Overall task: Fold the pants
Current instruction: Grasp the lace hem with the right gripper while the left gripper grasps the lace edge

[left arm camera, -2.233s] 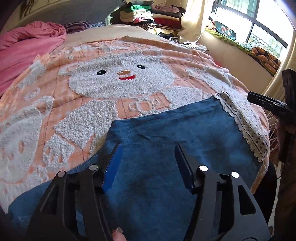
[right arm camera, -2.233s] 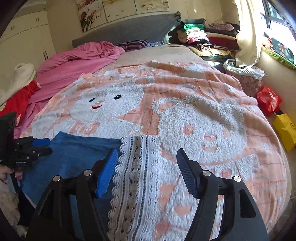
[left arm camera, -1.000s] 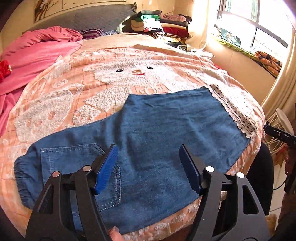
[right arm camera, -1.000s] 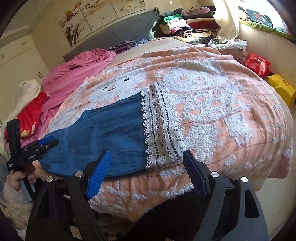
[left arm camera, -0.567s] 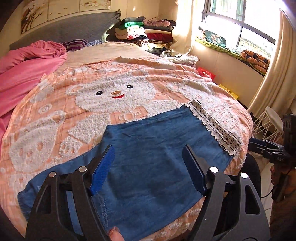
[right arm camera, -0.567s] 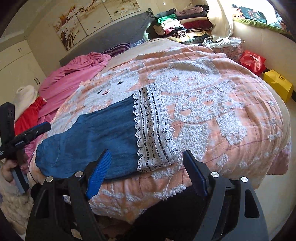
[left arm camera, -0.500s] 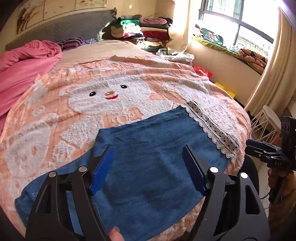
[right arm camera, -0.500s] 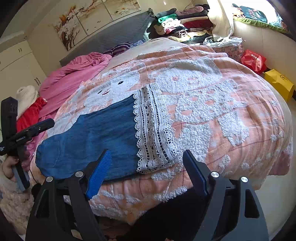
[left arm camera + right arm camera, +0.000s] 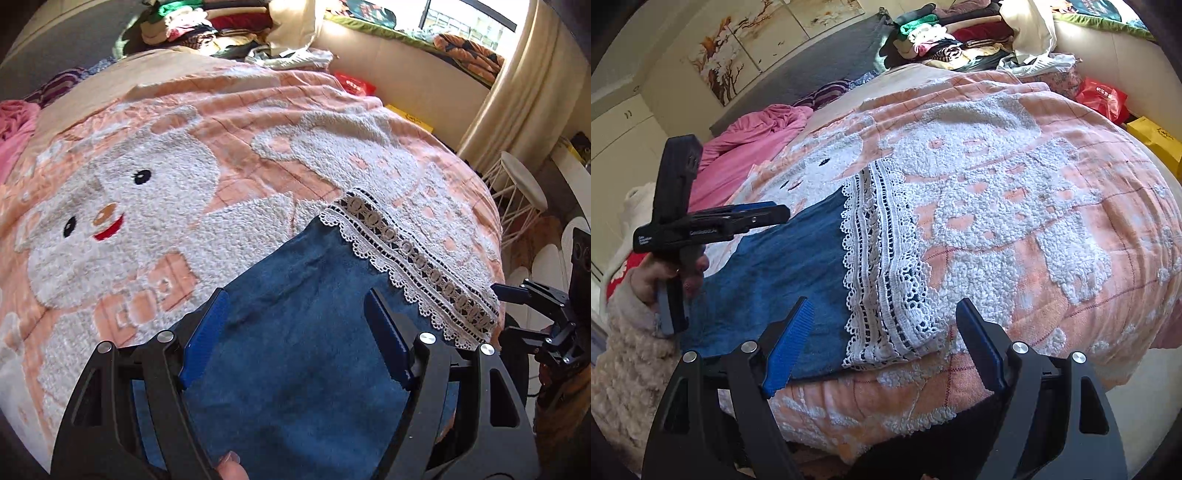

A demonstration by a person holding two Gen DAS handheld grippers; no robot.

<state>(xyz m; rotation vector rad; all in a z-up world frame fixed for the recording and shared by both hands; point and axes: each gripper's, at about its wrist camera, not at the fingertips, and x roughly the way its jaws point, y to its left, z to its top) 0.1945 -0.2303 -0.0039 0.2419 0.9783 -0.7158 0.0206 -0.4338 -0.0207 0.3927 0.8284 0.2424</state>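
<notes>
1. Pants [image 9: 295,362] are lying flat on the bedspread [image 9: 258,122], lace hem [image 9: 886,266] toward the right.
2. Left gripper [image 9: 295,332] and right gripper [image 9: 882,339] are hovering wide, empty.
3. Judging: approach under way; next, pinching the hem edge.

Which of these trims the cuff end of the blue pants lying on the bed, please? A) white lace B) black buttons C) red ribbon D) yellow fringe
A: a band of white lace edges the blue pants where they end on the peach blanket.
</notes>
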